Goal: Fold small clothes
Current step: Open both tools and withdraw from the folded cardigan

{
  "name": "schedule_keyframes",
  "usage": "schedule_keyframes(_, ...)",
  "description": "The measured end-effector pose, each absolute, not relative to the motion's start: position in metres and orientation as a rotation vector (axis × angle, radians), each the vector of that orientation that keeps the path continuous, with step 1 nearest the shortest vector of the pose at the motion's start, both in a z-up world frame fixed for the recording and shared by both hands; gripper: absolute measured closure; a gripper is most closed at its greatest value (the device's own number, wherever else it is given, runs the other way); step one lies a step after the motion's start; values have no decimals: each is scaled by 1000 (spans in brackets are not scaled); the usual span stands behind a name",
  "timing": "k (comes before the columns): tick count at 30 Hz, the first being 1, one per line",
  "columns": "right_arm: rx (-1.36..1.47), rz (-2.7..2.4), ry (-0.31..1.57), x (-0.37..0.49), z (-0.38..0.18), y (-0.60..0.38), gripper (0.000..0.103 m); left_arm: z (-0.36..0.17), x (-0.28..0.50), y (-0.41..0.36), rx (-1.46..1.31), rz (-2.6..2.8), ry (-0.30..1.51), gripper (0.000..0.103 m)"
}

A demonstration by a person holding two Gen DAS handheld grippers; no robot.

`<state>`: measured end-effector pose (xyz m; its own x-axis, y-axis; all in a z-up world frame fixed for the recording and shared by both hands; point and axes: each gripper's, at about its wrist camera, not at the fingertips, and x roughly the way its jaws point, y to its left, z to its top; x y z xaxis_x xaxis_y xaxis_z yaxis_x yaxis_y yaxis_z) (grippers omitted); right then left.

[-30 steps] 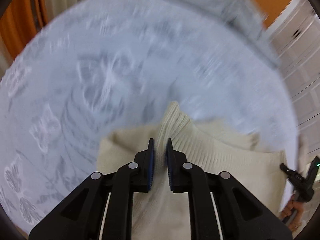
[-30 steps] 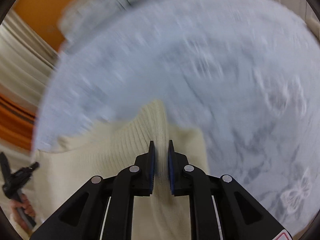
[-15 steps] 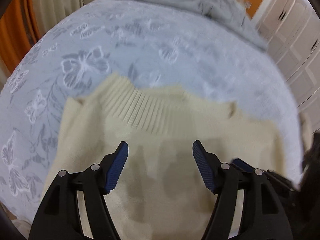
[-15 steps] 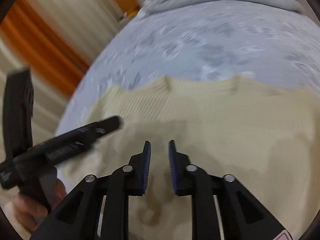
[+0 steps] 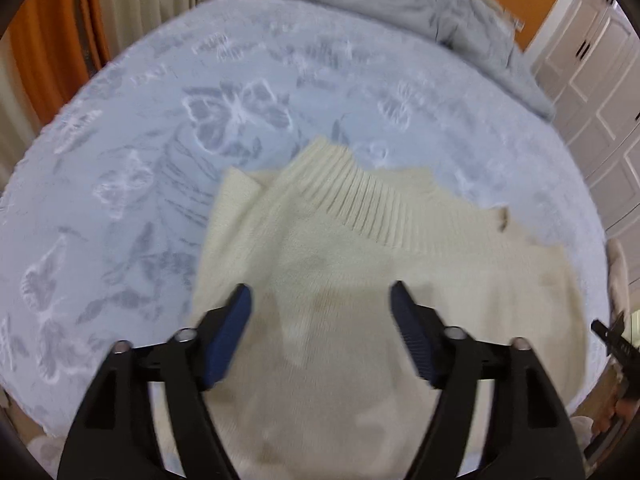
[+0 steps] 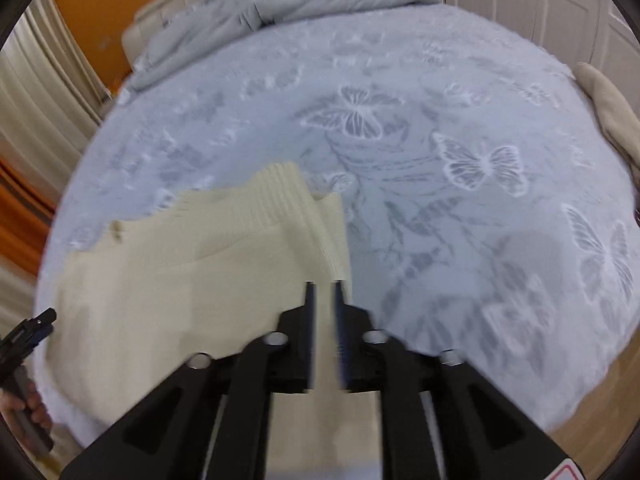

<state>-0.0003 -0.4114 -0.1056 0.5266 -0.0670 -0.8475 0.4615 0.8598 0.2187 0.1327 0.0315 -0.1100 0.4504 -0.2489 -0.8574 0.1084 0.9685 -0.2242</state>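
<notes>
Lying flat on the bed point(image 5: 168, 128), a cream sweater point(image 5: 360, 288) is seen folded, ribbed hem uppermost. The left hand-held gripper point(image 5: 320, 300) is opening wide above it, nothing gripped. The right hand-held gripper point(image 6: 323, 292) is opening, still narrow, over the sweater's edge, pads free.

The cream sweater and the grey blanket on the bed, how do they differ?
The cream sweater lies spread flat near the grippers; the grey blanket is bunched at the far end. The sweater has a ribbed knit band; the blanket looks smooth and rumpled. Both rest on the butterfly bedspread.
</notes>
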Motion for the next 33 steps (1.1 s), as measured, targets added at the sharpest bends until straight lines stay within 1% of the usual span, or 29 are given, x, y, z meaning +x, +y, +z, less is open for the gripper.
schedule_keyframes(1,455,-341,978,-13,-103,-409,52,-105,127,37,-148,-215,1074,20)
schedule_keyframes(2,451,-370,989,-21,-103,-405,45,-102,119,43,-144,-212,1078,16)
schedule_keyframes(5,478,-408,1067,-34,-124,-400,45,-104,105,62,-115,-170,1104,16)
schedule_keyframes(7,550,-387,1112,-43,-136,-399,45,-110,92,83,-164,-145,1124,16)
schedule_keyframes(9,533,-388,1119,-45,-138,-394,45,-123,85,106,-260,-118,1158,18)
schedule_keyframes(10,501,-384,1127,-43,-139,-391,50,-130,82,111,-283,-112,1176,24)
schedule_keyframes(11,490,-375,1132,-42,-139,-389,83,-140,81,114,-301,-115,1206,53)
schedule_keyframes(12,513,-354,1135,-38,-142,-388,93,-153,83,115,-319,-143,1261,71)
schedule_keyframes(13,553,-346,1115,-40,-140,-391,93,-157,83,118,-338,-135,1278,73)
schedule_keyframes(14,563,-354,1086,-46,-134,-392,94,-153,81,119,-354,-130,1261,78)
schedule_keyframes(15,563,-360,1065,-49,-128,-394,94,-150,80,119,-342,-126,1257,79)
schedule_keyframes(16,552,-371,1069,-51,-126,-393,94,-149,81,117,-315,-114,1264,79)
schedule_keyframes(17,540,-384,1116,-50,-132,-393,94,-151,81,115,-296,-100,1281,79)
schedule_keyframes(19,544,-395,1236,-43,-156,-397,93,-164,85,115,-278,-73,1340,74)
schedule_keyframes(20,559,-397,1266,-40,-161,-400,91,-168,87,115,-276,-52,1352,67)
schedule_keyframes(21,568,-413,1255,-39,-156,-403,90,-163,87,115,-271,-34,1344,64)
schedule_keyframes(23,548,-446,1197,-39,-136,-405,90,-143,85,109,-224,-28,1296,66)
schedule_keyframes(25,496,-495,1136,-40,-115,-403,80,-111,85,94,-117,-32,1200,64)
schedule_keyframes(26,473,-490,1092,-34,-101,-401,80,-98,87,86,-85,-49,1160,57)
schedule_keyframes(27,465,-452,1064,-25,-91,-397,80,-83,92,72,-48,-80,1111,48)
schedule_keyframes(28,464,-415,1050,-14,-87,-396,81,-74,99,59,-23,-106,1081,44)
schedule_keyframes(29,462,-365,1042,2,-83,-389,84,-67,106,44,0,-140,1056,42)
schedule_keyframes(31,443,-286,1043,33,-80,-373,84,-63,125,11,37,-217,1042,41)
schedule_keyframes(33,405,-193,1052,69,-85,-348,84,-74,147,-24,76,-270,1065,41)
